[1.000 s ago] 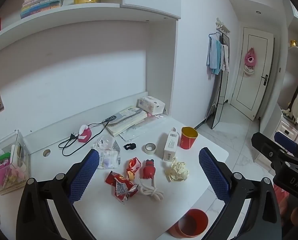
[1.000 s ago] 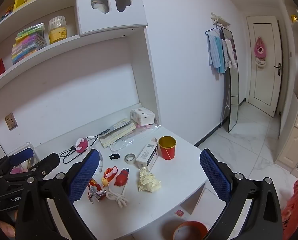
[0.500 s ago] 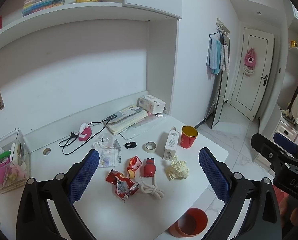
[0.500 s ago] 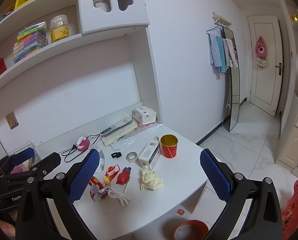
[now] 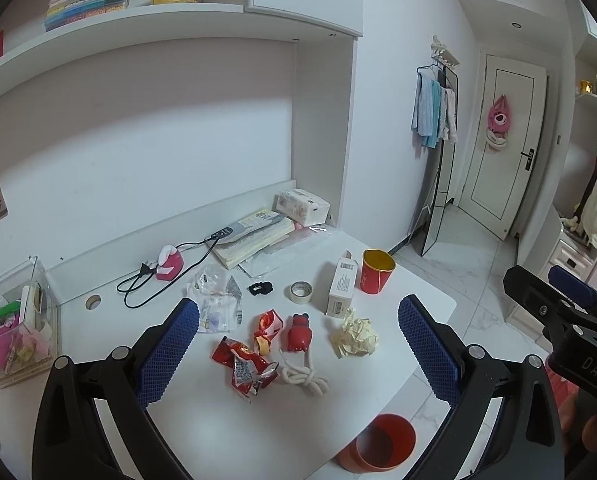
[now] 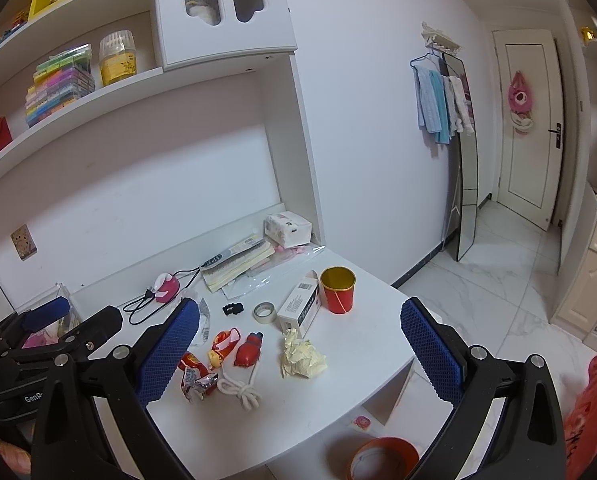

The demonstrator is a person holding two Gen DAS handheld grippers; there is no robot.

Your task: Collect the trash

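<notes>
Overhead, left wrist view: left gripper [image 5: 298, 344] hangs above the white desk [image 5: 234, 424], jaws spread wide, nothing between the blue pads [image 5: 166, 354]. Trash sits at centre frame: one crumpled yellow paper ball [image 5: 356, 338], one red snack wrapper [image 5: 244, 366], one smaller red-and-yellow wrapper [image 5: 266, 326], one clear plastic bag [image 5: 218, 300] at 10 o'clock of the wrappers. Also one red bear toy [image 5: 298, 332] on a knotted white rope [image 5: 304, 378], one tape roll [image 5: 301, 292], one white carton [image 5: 341, 290] touching nothing, one red cup [image 5: 376, 272] at 1 o'clock. One orange bin [image 5: 380, 448] at 5 o'clock, partly cut off by the desk edge. Right gripper shows at 3 o'clock, fingers cropped.

Right wrist view: right gripper [image 6: 298, 354] also wide apart, empty, above the same desk. Same paper ball [image 6: 302, 356], snack wrapper [image 6: 194, 376], bear toy [image 6: 248, 352], carton [image 6: 300, 310], cup [image 6: 337, 290]. Bin [image 6: 382, 458] at 6 o'clock, half cropped. Plastic bag mostly hidden behind the left pad. Left gripper at 9 o'clock.
</notes>
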